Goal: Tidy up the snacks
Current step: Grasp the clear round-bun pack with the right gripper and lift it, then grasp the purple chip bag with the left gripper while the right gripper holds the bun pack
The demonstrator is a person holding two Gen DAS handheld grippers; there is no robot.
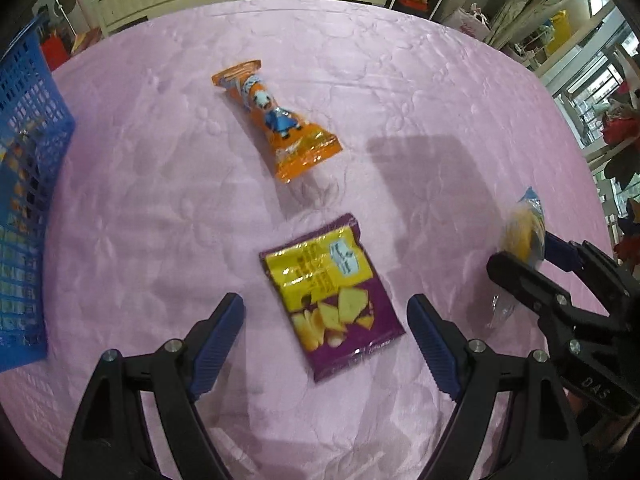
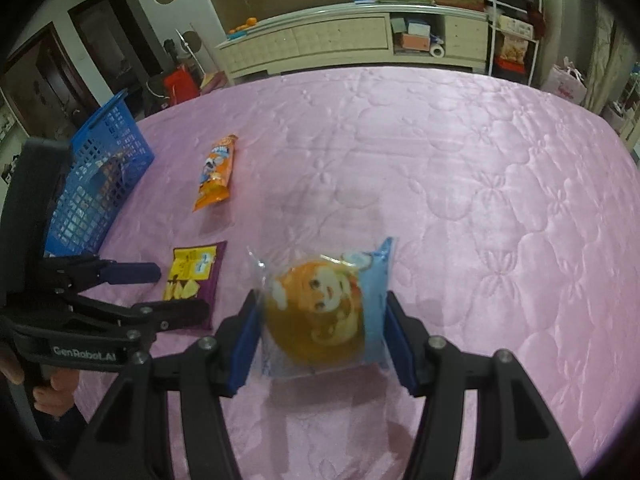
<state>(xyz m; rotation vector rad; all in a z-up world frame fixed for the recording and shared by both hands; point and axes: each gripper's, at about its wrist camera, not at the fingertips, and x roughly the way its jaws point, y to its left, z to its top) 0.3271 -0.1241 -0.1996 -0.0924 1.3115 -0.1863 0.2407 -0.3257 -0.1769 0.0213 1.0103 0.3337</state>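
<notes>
A purple and yellow chips packet [image 1: 328, 292] [image 2: 196, 272] lies flat on the pink quilt. My left gripper [image 1: 326, 320] [image 2: 176, 292] hovers over it, open, with a blue pad on either side and neither touching it. My right gripper [image 2: 322, 340] [image 1: 524, 254] is shut on a blue packet with a cartoon face and a round orange cake [image 2: 324, 312] [image 1: 524, 228]. That packet hangs above the quilt and casts a shadow below. An orange snack packet [image 1: 276, 120] [image 2: 216, 172] lies farther out on the quilt.
A blue plastic basket [image 1: 24, 184] [image 2: 100, 184] with several packets inside stands at the left edge of the pink quilt [image 2: 480, 200]. A hand [image 2: 52, 388] grips the left tool. A cream cabinet [image 2: 320, 44] and shelves stand beyond the bed.
</notes>
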